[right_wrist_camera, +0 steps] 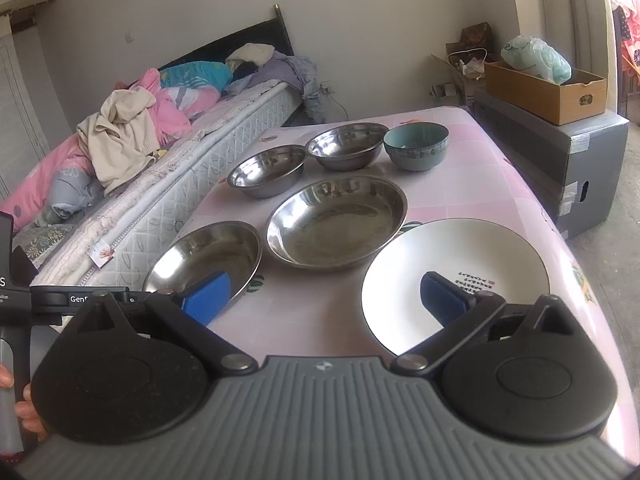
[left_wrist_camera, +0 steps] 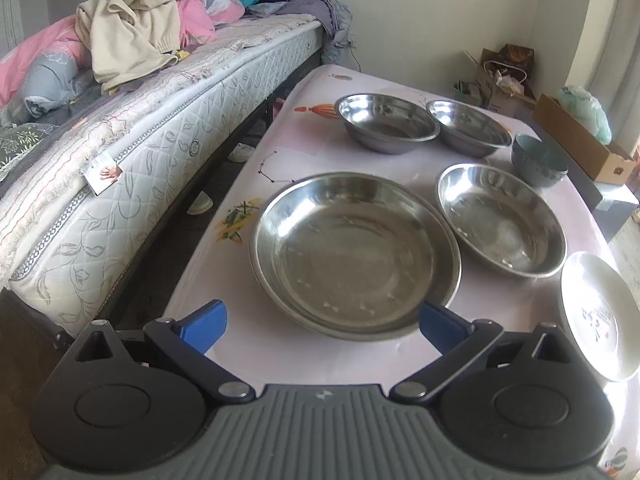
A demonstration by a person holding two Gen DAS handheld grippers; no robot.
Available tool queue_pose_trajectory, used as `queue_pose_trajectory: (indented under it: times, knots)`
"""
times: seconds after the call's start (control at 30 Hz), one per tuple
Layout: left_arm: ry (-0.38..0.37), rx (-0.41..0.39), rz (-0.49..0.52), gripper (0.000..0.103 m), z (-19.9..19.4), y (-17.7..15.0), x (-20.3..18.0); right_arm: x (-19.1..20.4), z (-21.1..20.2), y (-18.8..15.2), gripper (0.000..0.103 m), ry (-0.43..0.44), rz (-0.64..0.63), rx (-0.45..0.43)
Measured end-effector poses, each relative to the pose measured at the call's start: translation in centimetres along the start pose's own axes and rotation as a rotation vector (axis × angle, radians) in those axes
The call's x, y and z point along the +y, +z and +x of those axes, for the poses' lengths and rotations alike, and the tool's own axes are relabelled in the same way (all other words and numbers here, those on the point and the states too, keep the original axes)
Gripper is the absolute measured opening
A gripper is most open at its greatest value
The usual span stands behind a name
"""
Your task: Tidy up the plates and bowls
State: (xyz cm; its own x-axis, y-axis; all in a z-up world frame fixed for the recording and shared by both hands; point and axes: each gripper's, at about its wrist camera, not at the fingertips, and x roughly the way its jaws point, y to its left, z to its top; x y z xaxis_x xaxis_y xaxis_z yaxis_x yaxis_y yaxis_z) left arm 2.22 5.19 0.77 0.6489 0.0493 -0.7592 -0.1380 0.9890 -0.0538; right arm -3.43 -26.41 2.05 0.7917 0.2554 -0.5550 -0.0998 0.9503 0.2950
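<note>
Both claws gape wide, empty — left gripper faces the near-left steel plate, right gripper nears the white plate, probably for stacking.

Your right gripper hangs with its blue pads spread wide over the pink tablecloth-covered table. At lower right lies the white ceramic plate with small printed text; centre frame holds the large steel dish, another steel dish to its left. Behind them stand two steel bowls and a teal ceramic bowl.
</note>
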Motion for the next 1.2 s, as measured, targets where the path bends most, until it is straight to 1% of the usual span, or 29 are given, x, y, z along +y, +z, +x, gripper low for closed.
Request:
queue_pose_trajectory:
  times: [0.13, 0.33, 0.47, 0.57, 0.6, 0.67, 0.73, 0.77, 0.83, 0.87, 0.93, 0.97, 1.03, 1.1, 1.13, 1.2]
  knots:
    - [-0.031, -0.056, -0.012, 0.103, 0.4, 2.4, 1.4, -0.5, 1.2, 1.7, 0.102, 0.009, -0.013, -0.019]
    - [-0.101, -0.172, -0.018, 0.102, 1.3, 6.9, 2.2, -0.9, 4.1, 6.7, 0.102, 0.065, -0.027, -0.068]
    - [-0.136, -0.239, -0.032, 0.102, 2.8, 10.1, 2.7, -0.5, 8.1, 10.8, 0.102, 0.119, -0.029, -0.091]
    - [-0.122, -0.253, -0.027, 0.102, 5.0, 13.0, 3.0, -0.1, 12.1, 13.6, 0.102, 0.170, -0.009, -0.079]
    - [-0.112, -0.253, -0.017, 0.102, 5.8, 14.0, 2.9, 0.0, 13.4, 14.3, 0.100, 0.177, 0.001, -0.071]
    - [-0.086, -0.235, 0.003, 0.102, 7.7, 15.9, 2.9, 0.3, 16.6, 15.5, 0.094, 0.178, 0.022, -0.033]
    - [-0.073, -0.211, 0.011, 0.102, 9.7, 17.5, 2.8, 0.5, 19.7, 16.1, 0.082, 0.181, 0.037, 0.012]
    - [-0.069, -0.191, 0.006, 0.102, 11.1, 18.4, 3.0, 0.6, 21.3, 16.5, 0.079, 0.180, 0.044, 0.038]
    - [-0.070, -0.171, -0.014, 0.102, 13.2, 19.6, 3.2, 1.0, 24.6, 16.8, 0.069, 0.182, 0.059, 0.090]
    - [-0.080, -0.163, -0.020, 0.100, 14.5, 20.2, 3.3, 1.1, 26.0, 16.8, 0.066, 0.184, 0.066, 0.109]
    - [-0.095, -0.142, -0.006, 0.098, 16.7, 21.2, 3.0, 1.4, 28.7, 17.1, 0.054, 0.174, 0.076, 0.143]
    - [-0.094, -0.126, 0.003, 0.096, 17.7, 21.6, 2.6, 1.6, 30.2, 17.1, 0.052, 0.173, 0.083, 0.161]
    - [-0.084, -0.088, 0.007, 0.092, 19.9, 22.5, 1.9, 1.9, 32.6, 17.1, 0.038, 0.159, 0.087, 0.196]
    - [-0.096, -0.038, 0.016, 0.081, 22.2, 23.3, 1.2, 2.1, 34.7, 17.0, 0.029, 0.146, 0.086, 0.223]
    - [-0.103, -0.005, 0.016, 0.078, 23.3, 23.6, 0.9, 2.1, 35.8, 17.1, 0.028, 0.145, 0.087, 0.236]
    - [-0.107, 0.046, 0.014, 0.066, 25.0, 24.0, 0.3, 2.3, 37.4, 17.1, 0.026, 0.130, 0.093, 0.256]
